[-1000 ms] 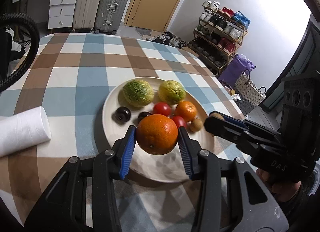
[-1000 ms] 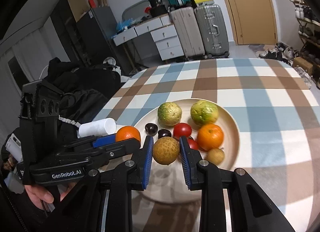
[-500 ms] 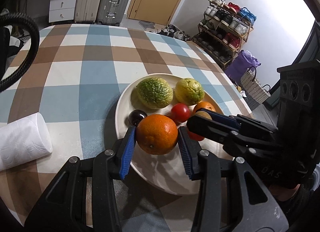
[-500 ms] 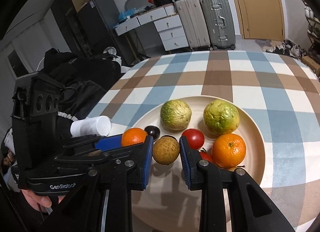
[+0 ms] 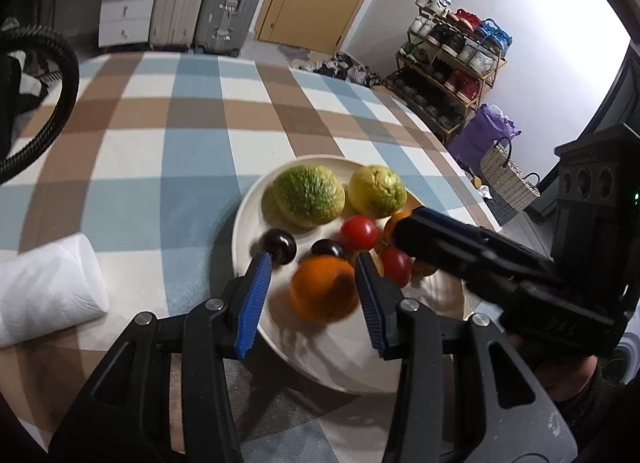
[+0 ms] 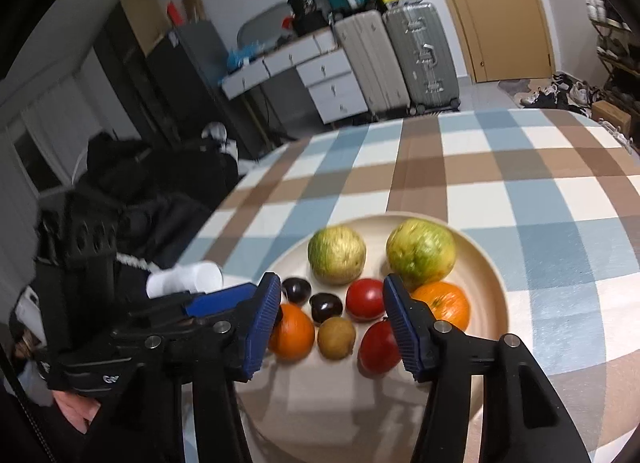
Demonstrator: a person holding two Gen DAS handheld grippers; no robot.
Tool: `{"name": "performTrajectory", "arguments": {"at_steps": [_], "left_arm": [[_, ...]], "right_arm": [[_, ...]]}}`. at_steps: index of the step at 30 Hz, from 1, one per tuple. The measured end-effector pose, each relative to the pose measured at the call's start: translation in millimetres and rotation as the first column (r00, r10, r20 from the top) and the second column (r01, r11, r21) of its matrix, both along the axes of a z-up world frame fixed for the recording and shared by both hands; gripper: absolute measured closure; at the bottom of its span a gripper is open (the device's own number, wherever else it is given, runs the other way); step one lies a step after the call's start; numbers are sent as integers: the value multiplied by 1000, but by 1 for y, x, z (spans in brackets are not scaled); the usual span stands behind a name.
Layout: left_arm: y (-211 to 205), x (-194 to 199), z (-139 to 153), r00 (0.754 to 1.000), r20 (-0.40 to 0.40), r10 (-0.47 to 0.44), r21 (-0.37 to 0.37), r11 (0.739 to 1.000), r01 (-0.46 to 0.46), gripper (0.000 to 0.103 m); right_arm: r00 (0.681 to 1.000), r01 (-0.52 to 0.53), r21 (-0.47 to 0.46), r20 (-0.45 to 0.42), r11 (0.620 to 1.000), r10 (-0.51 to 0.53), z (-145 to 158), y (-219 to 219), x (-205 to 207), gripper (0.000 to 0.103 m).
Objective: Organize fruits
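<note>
A cream plate (image 5: 245,223) (image 6: 494,275) on the checked tablecloth holds the fruit. In the left wrist view my left gripper (image 5: 312,263) is open, and a blurred orange (image 5: 324,293) lies on the plate between its blue pads. In the right wrist view my right gripper (image 6: 330,287) is open above a small brown fruit (image 6: 337,337) resting on the plate beside that orange (image 6: 291,332). Two green-yellow fruits (image 6: 337,254) (image 6: 420,251), two tomatoes (image 6: 365,299), two dark plums (image 6: 326,307) and another orange (image 6: 442,303) share the plate.
A white paper towel roll (image 5: 44,291) (image 6: 186,281) lies on the table left of the plate. The checked tablecloth (image 5: 180,151) stretches away behind the plate. Suitcases (image 6: 424,59), drawers and a shoe rack (image 5: 452,63) stand on the floor beyond the table.
Both grippers have opened. The orange has left the left gripper and the brown fruit the right one; both now lie on the plate, the orange still blurred.
</note>
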State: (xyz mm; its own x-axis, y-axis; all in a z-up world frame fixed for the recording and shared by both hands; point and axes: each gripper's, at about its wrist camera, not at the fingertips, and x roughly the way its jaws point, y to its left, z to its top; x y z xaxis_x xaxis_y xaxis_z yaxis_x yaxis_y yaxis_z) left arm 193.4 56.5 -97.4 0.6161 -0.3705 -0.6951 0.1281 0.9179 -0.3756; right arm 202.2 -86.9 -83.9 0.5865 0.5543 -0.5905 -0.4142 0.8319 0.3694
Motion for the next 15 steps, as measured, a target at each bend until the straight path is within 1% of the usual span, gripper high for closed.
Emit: {"name": "performTrajectory", "arguments": {"at_steps": [3, 4, 8, 11, 12, 15], "left_arm": [[-1, -2, 5, 1000, 3, 5, 5, 1000, -5, 57], [-1, -3, 7, 1000, 6, 9, 6, 1000, -9, 55], [0, -13, 18, 999, 29, 33, 13, 999, -33, 49], [-1, -24, 30, 997, 51, 50, 27, 998, -52, 44], [-2, -28, 35, 997, 60, 56, 35, 998, -59, 40], [-4, -42, 51, 992, 95, 80, 52, 995, -85, 29]], "right_arm": [[1000, 25, 12, 11, 1000, -26, 8, -8, -4, 48], [999, 28, 14, 15, 999, -29, 11, -10, -6, 46], [997, 52, 24, 54, 998, -53, 24, -21, -19, 38], [994, 64, 41, 88, 997, -68, 35, -28, -31, 33], [992, 70, 46, 103, 996, -74, 40, -31, -36, 33], [986, 78, 60, 145, 995, -86, 55, -36, -52, 25]]}}
